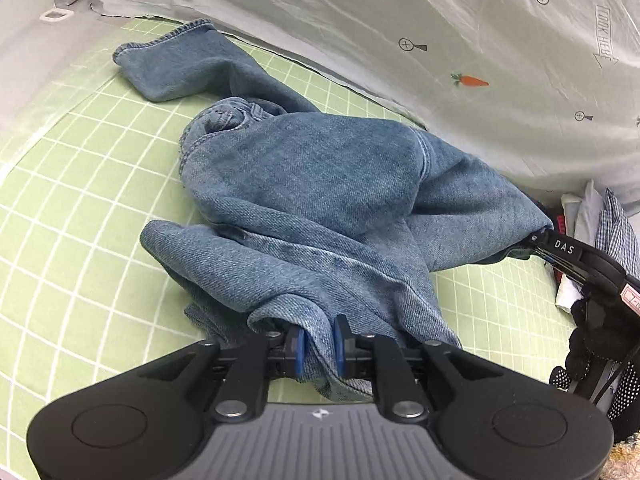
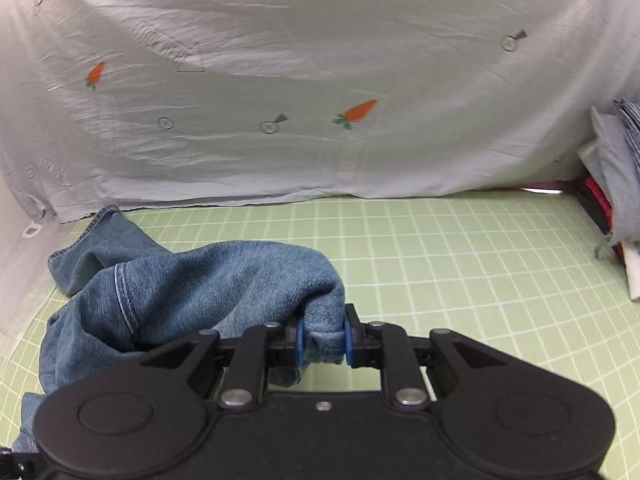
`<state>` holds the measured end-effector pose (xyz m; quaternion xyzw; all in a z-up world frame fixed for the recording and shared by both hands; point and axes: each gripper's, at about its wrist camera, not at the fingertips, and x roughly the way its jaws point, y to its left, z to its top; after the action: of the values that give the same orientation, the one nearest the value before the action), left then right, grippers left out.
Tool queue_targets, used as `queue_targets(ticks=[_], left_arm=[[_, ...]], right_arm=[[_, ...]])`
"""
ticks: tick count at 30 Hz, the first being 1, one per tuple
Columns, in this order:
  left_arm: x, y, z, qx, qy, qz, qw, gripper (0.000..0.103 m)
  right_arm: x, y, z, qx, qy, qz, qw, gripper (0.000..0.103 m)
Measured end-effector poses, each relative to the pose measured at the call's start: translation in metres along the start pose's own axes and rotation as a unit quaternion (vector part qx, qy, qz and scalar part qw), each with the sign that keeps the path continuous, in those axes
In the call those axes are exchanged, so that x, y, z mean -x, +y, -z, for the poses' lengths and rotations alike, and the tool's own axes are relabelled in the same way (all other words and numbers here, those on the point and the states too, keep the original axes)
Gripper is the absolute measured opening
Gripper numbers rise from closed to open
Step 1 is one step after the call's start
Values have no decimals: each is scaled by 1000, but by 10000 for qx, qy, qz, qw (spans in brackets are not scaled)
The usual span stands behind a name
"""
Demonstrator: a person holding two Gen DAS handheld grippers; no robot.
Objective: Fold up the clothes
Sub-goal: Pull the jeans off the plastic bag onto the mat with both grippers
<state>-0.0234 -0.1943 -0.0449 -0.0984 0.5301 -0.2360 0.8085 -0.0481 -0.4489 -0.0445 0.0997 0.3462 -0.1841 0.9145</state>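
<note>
The blue jeans (image 1: 304,200) lie in a crumpled heap on the green grid mat (image 1: 80,208), one hemmed leg trailing away ahead of the fingers toward the hanging cloth. The left gripper (image 1: 319,344) sits low over the near edge of the heap, its blue-padded fingers (image 1: 298,350) narrowed on a bunched fold of denim pinched between them. The right gripper (image 2: 324,342) points across the mat toward the backdrop, its fingers likewise closed on a thick roll of the jeans, lifted a little off the mat. In the left wrist view the right gripper enters from the right edge, held by a gloved hand (image 1: 596,344) that is mostly cut off. The waistband and pockets are hard to make out among the folds. Beyond the fingers hangs a pale grey sheet (image 2: 320,80) printed with carrots, and to the right of the fingers a pile of other clothes (image 2: 616,184) is cropped by the frame.
</note>
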Motion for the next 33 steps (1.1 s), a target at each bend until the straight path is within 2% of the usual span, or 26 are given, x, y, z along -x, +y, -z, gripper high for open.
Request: queue_targets(ticks=[2, 4, 5, 7, 9, 12, 16, 20, 25, 33], left_arm=[[5, 7, 0, -27, -37, -152, 9999, 27], [9, 15, -9, 57, -87, -342, 9994, 49], [12, 17, -12, 67, -139, -420, 9990, 55], [17, 21, -16, 66, -258, -567, 9980, 74], [22, 25, -20, 65, -378, -713, 9967, 79], [37, 42, -19, 11, -396, -868, 9954, 83], [46, 72, -22, -82, -280, -925, 9953, 85], [49, 97, -29, -326, -214, -888, 9953, 85], [50, 123, -35, -574, -81, -821, 9949, 88], [56, 146, -31, -750, 61, -829, 9937, 88]], right_arm=[[4, -20, 8, -138, 88, 42, 9999, 21], [8, -29, 18, -262, 224, 41, 9994, 23], [10, -32, 23, -322, 299, 35, 9990, 26], [15, -32, 33, -438, 425, 56, 9981, 30], [21, -30, 46, -597, 512, 72, 9969, 39], [28, -22, 68, -968, 663, 93, 9930, 41], [35, -4, 100, -1624, 886, 119, 9827, 63], [43, 25, 125, -1956, 937, 194, 9760, 72], [46, 62, 151, -2298, 1061, 215, 9672, 74], [36, 101, 166, -2510, 1425, -6, 9574, 79]])
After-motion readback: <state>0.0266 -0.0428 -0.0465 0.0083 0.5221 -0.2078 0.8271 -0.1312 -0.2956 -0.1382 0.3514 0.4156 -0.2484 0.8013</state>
